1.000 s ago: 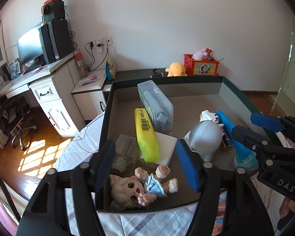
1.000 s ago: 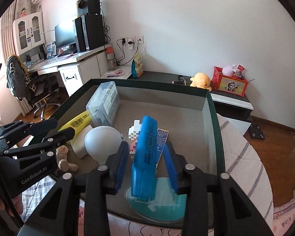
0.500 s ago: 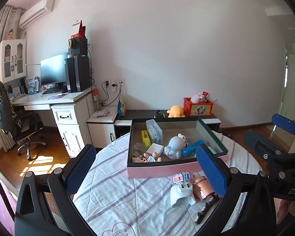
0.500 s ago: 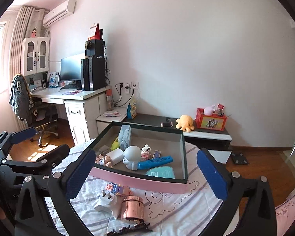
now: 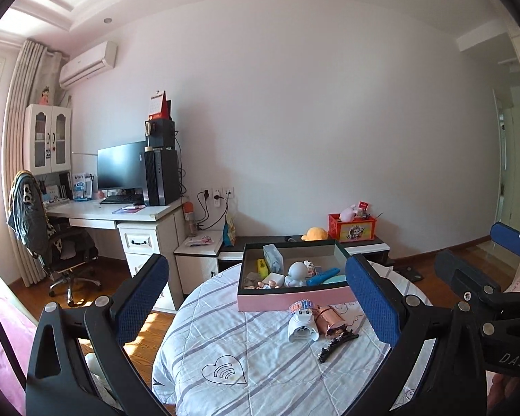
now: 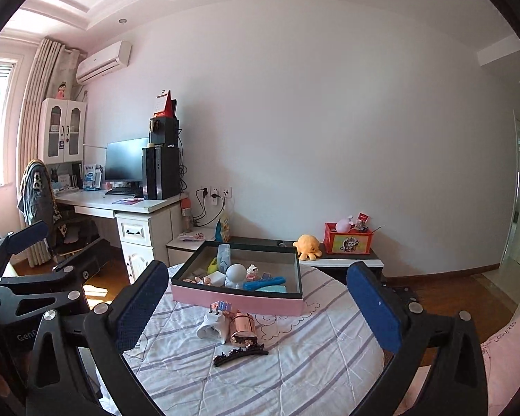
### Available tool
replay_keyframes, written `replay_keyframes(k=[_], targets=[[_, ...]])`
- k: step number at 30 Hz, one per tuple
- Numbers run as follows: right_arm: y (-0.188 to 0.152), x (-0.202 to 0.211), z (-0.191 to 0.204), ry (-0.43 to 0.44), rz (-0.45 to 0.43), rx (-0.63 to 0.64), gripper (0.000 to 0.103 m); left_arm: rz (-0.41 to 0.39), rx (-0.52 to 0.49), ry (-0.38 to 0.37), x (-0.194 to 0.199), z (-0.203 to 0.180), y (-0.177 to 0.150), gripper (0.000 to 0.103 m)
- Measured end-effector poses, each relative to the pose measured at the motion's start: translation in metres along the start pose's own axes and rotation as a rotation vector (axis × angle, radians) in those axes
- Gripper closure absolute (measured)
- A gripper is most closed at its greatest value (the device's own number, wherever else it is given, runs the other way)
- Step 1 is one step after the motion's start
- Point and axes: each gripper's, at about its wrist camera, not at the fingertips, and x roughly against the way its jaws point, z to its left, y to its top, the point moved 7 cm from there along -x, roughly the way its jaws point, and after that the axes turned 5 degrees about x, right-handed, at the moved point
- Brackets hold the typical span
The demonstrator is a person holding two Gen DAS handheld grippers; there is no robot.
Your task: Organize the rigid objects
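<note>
A pink box (image 5: 294,300) (image 6: 239,301) with dark inner walls stands on a round table. Inside lie a white round-headed figure (image 5: 297,273) (image 6: 235,274), a blue bar (image 5: 323,276) (image 6: 264,283), a yellow bar (image 5: 262,266), a clear case (image 5: 273,258) and a small doll (image 5: 267,283). In front of the box lie a white plug (image 5: 302,327) (image 6: 212,326), a copper cylinder (image 5: 329,319) (image 6: 243,326), a small block toy (image 5: 300,306) (image 6: 220,306) and a black hair clip (image 5: 336,344) (image 6: 240,354). My left gripper (image 5: 256,298) and right gripper (image 6: 256,298) are both wide open, empty and held back from the table.
The table has a striped white cloth (image 5: 246,353). A desk (image 5: 121,213) with a monitor and an office chair (image 5: 52,242) stand at the left. A low cabinet (image 6: 329,260) behind the table carries a yellow plush and a red box. Pink bedding (image 6: 509,353) lies at the right.
Both grippers pulled far back and up from the box. The right gripper let go of the blue bar, which now lies in the box. Both sets of jaws opened wide.
</note>
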Motion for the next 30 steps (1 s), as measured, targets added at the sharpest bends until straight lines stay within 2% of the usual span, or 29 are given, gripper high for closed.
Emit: replay_keyframes(k=[8, 16, 23, 30], targets=[[0.004, 0.024, -0.005, -0.022, -0.028, 0.006, 0.0, -0.03, 0.008, 0.0, 0.02, -0.003, 0.004, 0.0], [-0.008, 0.011, -0.008, -0.026, 0.002, -0.007, 0.0, 0.017, -0.015, -0.009, -0.001, -0.011, -0.011, 0.0], [-0.039, -0.028, -0.017, -0.023, 0.098, -0.025, 0.0, 0.143, -0.028, -0.027, -0.05, -0.02, -0.047, 0.0], [-0.092, -0.085, -0.032, -0.012, 0.246, -0.059, 0.0, 0.336, -0.036, -0.058, -0.117, -0.034, -0.104, 0.0]])
